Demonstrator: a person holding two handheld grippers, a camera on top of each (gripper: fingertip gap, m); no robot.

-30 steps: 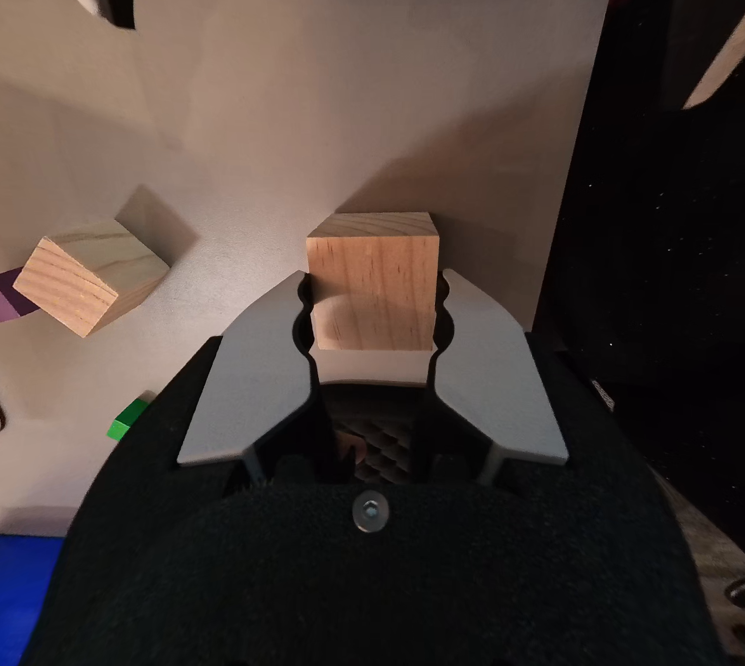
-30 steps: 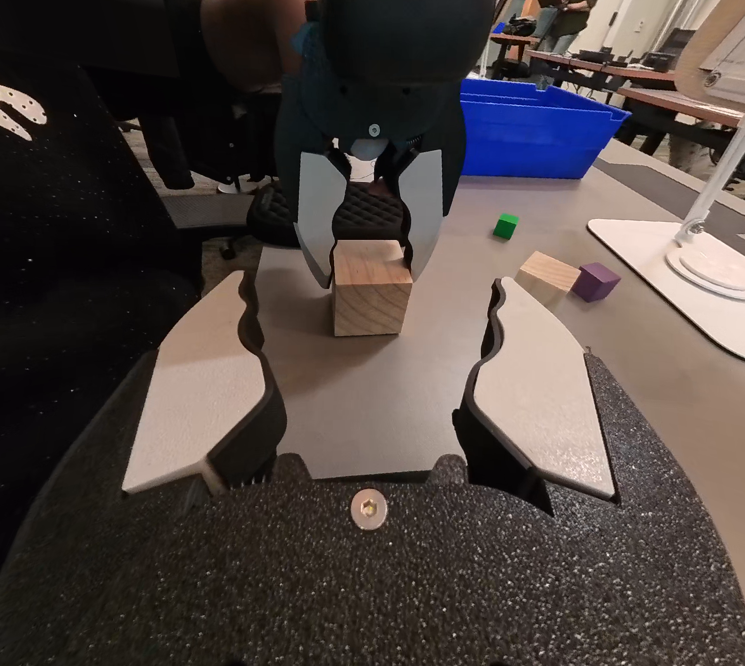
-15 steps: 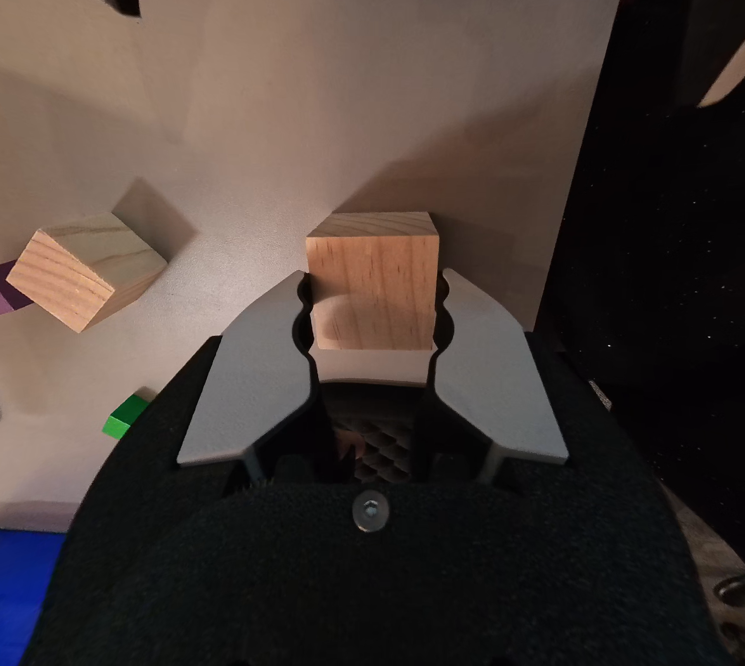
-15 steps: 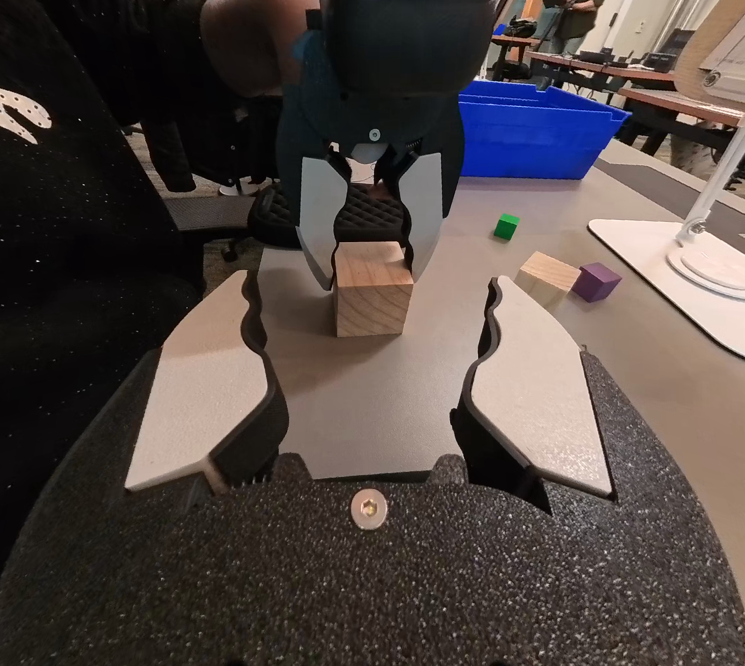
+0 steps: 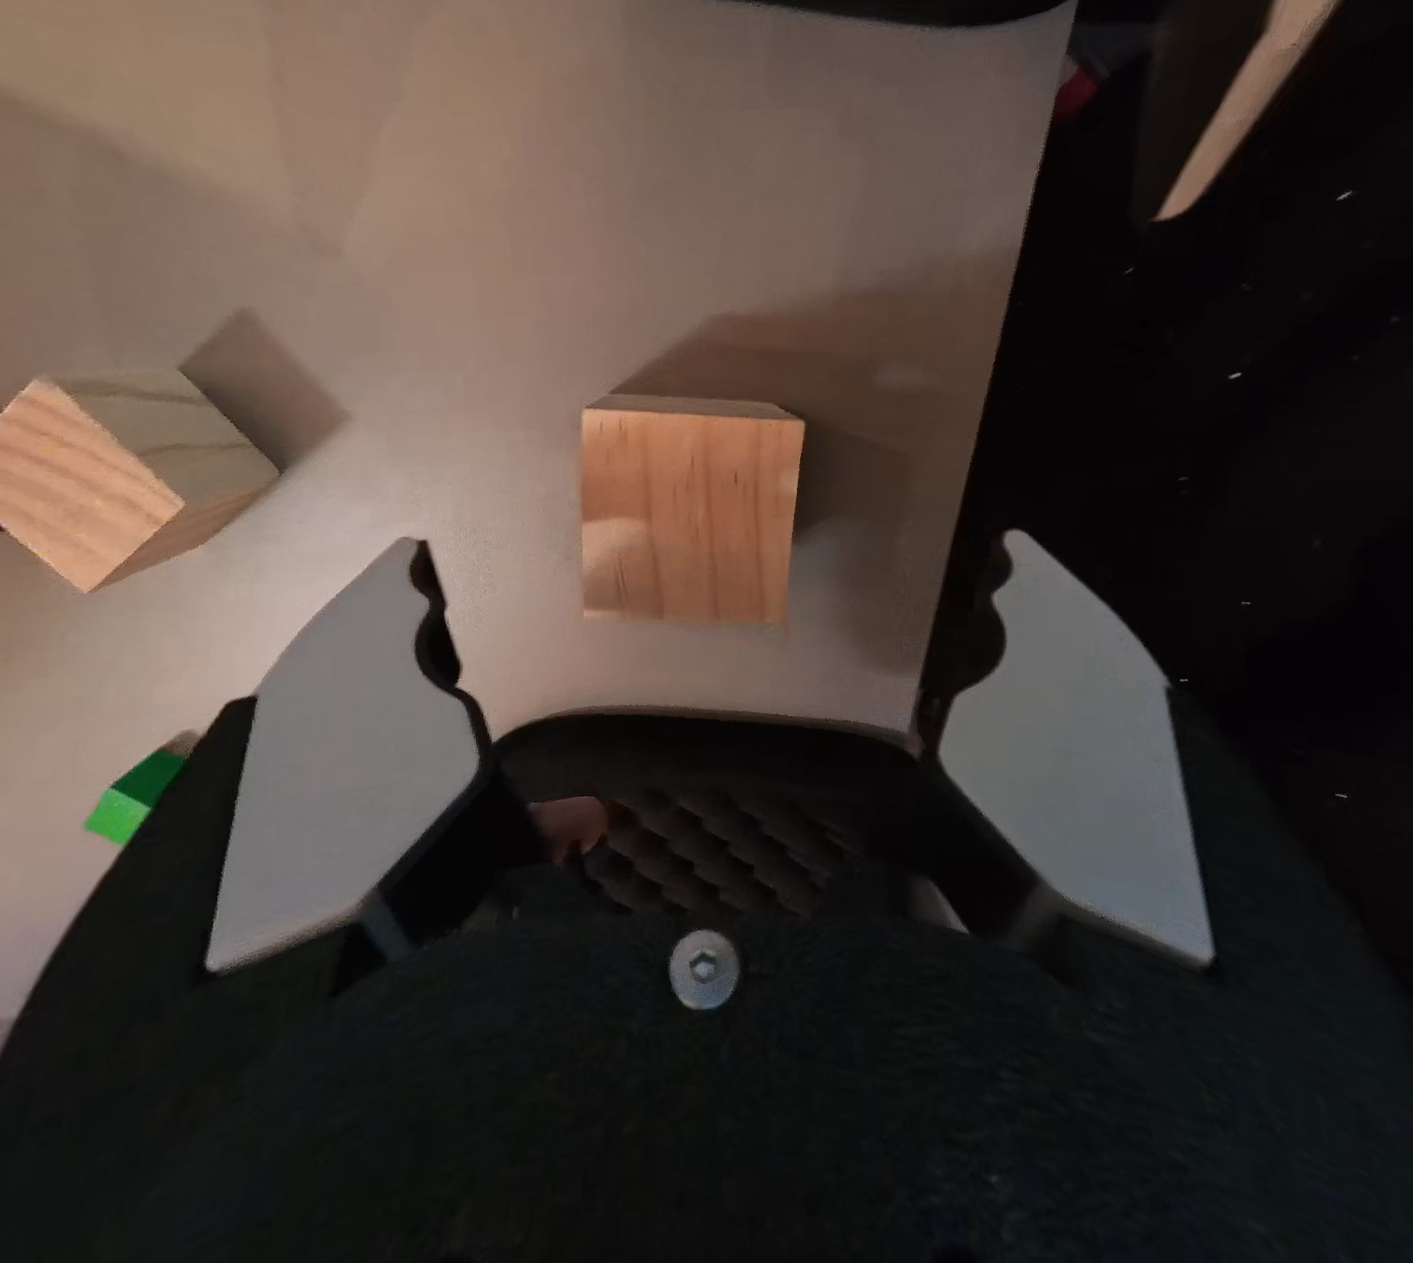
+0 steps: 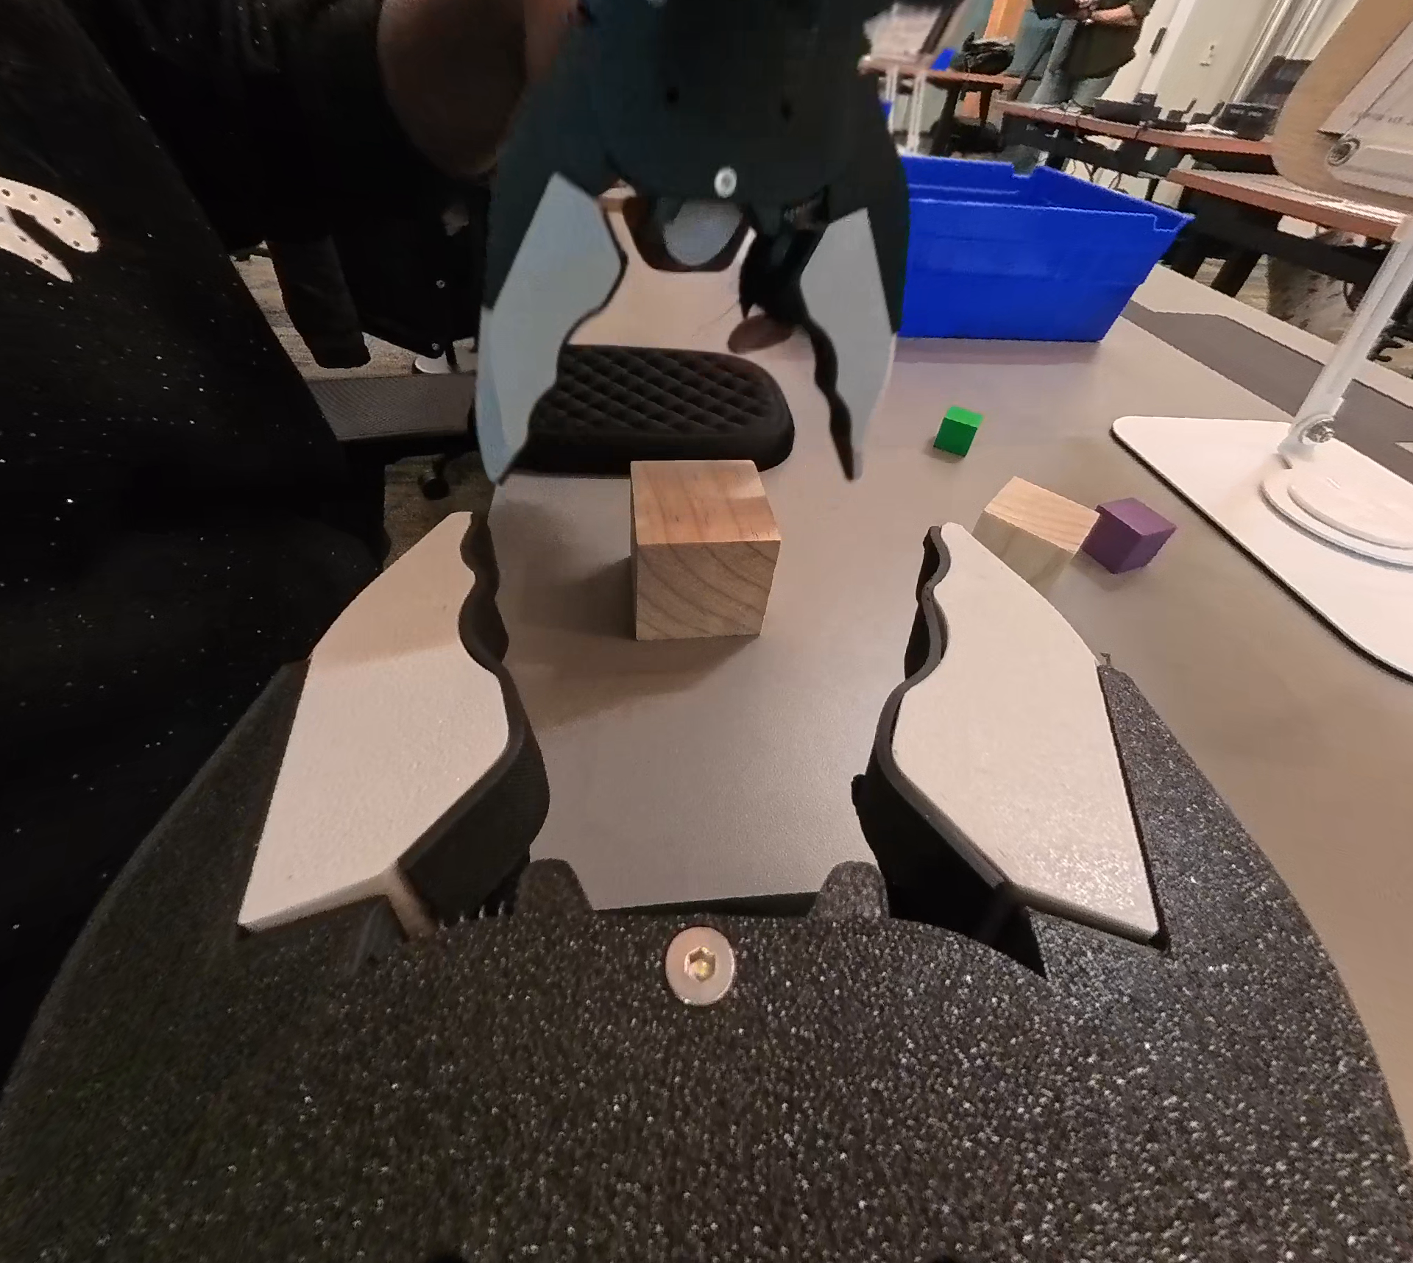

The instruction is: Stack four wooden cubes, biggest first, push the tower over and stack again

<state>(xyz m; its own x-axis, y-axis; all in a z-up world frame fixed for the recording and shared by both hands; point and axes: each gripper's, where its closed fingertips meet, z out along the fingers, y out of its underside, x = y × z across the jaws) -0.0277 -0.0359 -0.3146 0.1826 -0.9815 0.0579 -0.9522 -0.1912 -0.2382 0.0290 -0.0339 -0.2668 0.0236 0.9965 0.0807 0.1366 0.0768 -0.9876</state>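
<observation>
Landmark: the wooden cube standing flat on the grey table, close to the table's near edge.

Left gripper: hangs above the wooden cube, pointing down at it, held by a hand in a black sleeve. Its two grey fingers are spread wide, tips level with or just over the cube's top, one out to each side, clear air between each pad and the wood. Released, grasping nothing. In its own view the left gripper looks straight down; the cube lies ahead of the fingertips, touching neither.

Right gripper: low over the table, facing the cube from the front. Its fingers are wide apart, the cube beyond and between the tips, well clear of both pads. Released, grasping nothing.

Around the cube:
- A paler wooden block to its right, turned at an angle, on the table.
- A purple cube just beside that paler block, on its far right side; touching or not, cannot tell.
- A small green cube behind and right of the wooden cube, well apart from it.
- A black quilted chair armrest directly behind the cube, past the table edge.
- A blue plastic bin farther back on the table.
- A white lamp base on a white mat at the far right.
</observation>
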